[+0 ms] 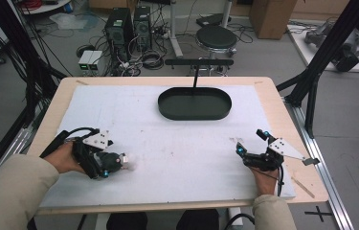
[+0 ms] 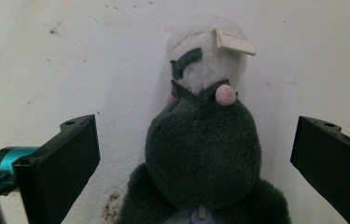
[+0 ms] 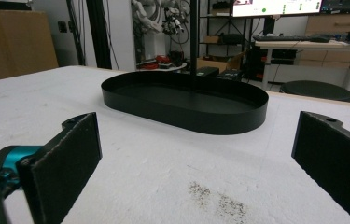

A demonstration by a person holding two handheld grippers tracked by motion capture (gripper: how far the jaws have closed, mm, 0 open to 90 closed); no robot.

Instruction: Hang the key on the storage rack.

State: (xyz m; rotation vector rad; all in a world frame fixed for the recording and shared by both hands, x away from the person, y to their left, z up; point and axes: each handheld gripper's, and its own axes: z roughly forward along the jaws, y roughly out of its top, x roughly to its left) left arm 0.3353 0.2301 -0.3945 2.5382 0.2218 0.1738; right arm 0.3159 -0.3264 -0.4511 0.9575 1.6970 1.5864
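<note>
The left gripper (image 2: 196,158) sits low over the white table cover (image 1: 177,143) at the near left, its jaws spread wide on either side of a small dark grey plush toy (image 2: 205,154) that lies between them without touching either pad. The toy's white head, with pink cheeks and a sewn label, points away from the gripper. In the high view the plush toy (image 1: 112,162) rests on the cover just ahead of the left gripper (image 1: 101,165), well apart from the black oval tray (image 1: 195,112) at the far middle of the table. The right gripper (image 1: 249,146) hovers at the near right, jaws likewise wide open and holding nothing, looking toward the tray (image 3: 238,119). The step in hand appears to be grasping the toy. To do it well, I would keep the gripper centred on the thick dark body rather than the narrower head, push in slightly so the pads cover the torso, and close evenly; the soft filling will likely compress, so a firm squeeze should stop it slipping out when lifted
</note>
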